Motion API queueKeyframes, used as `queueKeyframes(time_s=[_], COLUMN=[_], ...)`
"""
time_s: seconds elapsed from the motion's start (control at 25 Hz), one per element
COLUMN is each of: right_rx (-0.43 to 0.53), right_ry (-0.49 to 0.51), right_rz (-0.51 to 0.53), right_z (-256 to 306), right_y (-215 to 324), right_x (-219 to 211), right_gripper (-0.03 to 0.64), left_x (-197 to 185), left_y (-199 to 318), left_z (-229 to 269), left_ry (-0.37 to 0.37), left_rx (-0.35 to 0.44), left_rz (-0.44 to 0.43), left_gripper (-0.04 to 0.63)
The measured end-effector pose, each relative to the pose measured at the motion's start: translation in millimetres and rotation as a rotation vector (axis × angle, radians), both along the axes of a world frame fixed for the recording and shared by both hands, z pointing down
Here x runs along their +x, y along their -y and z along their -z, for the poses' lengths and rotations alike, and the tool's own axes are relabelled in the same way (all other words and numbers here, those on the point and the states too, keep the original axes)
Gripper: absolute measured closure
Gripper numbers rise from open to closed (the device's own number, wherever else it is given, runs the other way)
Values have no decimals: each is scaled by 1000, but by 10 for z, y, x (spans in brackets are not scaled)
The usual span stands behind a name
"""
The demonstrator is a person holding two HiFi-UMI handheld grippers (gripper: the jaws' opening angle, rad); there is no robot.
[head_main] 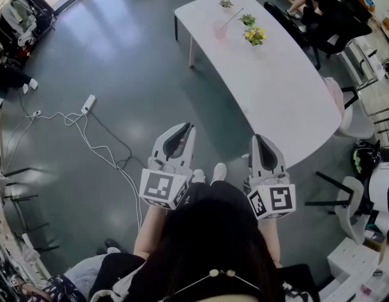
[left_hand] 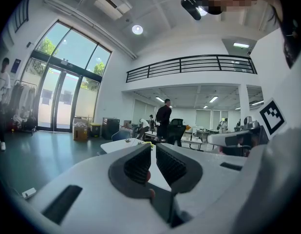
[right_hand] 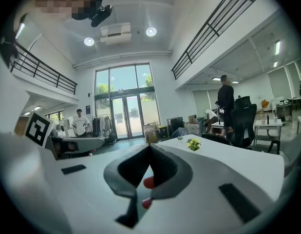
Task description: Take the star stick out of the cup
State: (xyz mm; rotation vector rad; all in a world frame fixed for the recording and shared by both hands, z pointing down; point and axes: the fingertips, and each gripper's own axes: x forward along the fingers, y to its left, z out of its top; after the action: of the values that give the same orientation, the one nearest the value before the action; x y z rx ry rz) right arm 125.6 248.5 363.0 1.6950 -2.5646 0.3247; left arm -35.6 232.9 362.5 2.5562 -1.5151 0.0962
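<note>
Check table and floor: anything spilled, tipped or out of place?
Nothing spilled. The pink cup stands upright on the white table, stick leaning in it. Only oddity: a power strip and loose white cable sprawl across the floor.

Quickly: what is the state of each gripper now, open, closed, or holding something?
Left gripper: open by only a narrow slit, holding nothing.
Right gripper: closed, holding nothing.
</note>
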Motion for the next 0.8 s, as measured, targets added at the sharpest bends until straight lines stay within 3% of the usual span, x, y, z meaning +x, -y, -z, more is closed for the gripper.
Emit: queueKeyframes(time_s=[0.44, 0.8], right_rx=[-33, -34], right_ry=[14, -2], right_rz=[-16, -3], right_z=[-196, -242], right_y=[69, 477], right_x=[-185, -321], right_gripper=[614, 614], left_x=[-410, -529], left_y=[-17, 315], left_z=[-178, -258], left_ry=[13, 15], left_rx=[-24, -33], left_rz=[24, 30], left_gripper=[558, 558])
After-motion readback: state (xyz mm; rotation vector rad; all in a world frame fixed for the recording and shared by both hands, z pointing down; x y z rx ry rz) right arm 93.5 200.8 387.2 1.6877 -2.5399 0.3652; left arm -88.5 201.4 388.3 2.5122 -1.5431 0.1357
